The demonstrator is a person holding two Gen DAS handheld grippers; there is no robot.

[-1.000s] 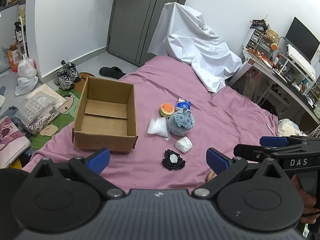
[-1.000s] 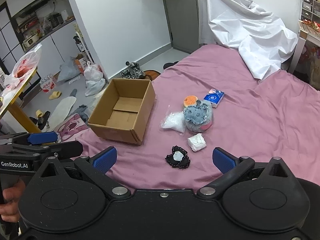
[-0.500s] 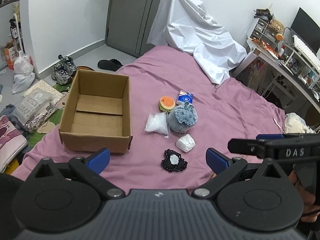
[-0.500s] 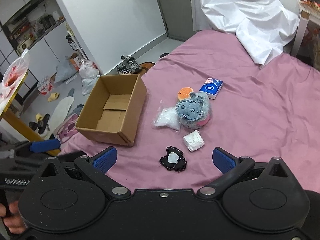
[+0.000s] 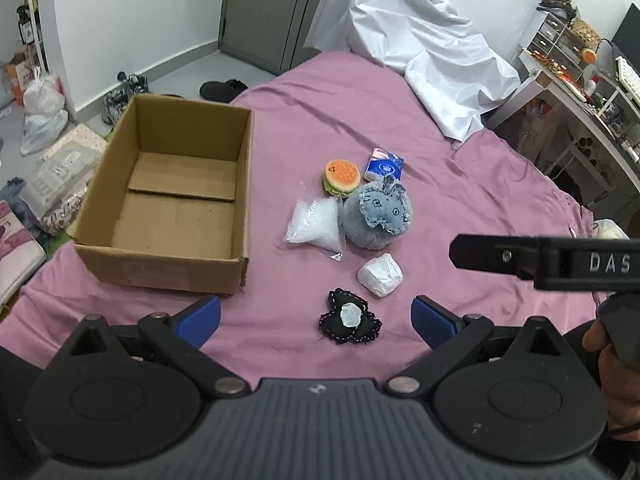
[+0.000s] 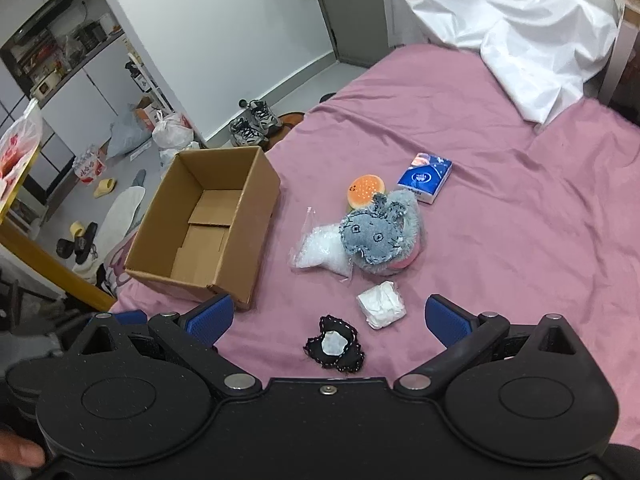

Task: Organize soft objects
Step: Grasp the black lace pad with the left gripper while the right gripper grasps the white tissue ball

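Both claws hang spread apart over the bed point(image 5: 460, 184), holding nothing: left claw point(image 5: 316, 312), right claw point(image 6: 328, 314). The black felt piece point(image 5: 349, 317) lies lowest in frame, right between the left claw's tips, so I'd drop straight onto it and pinch lightly. The cardboard box point(image 5: 172, 196), empty at frame left, looks like its destination. The white wad point(image 5: 380, 275) sits just beside it; grey plush point(image 5: 378, 216) and bead bag point(image 5: 316, 226) crowd mid-frame. Open sheet lies rightward.
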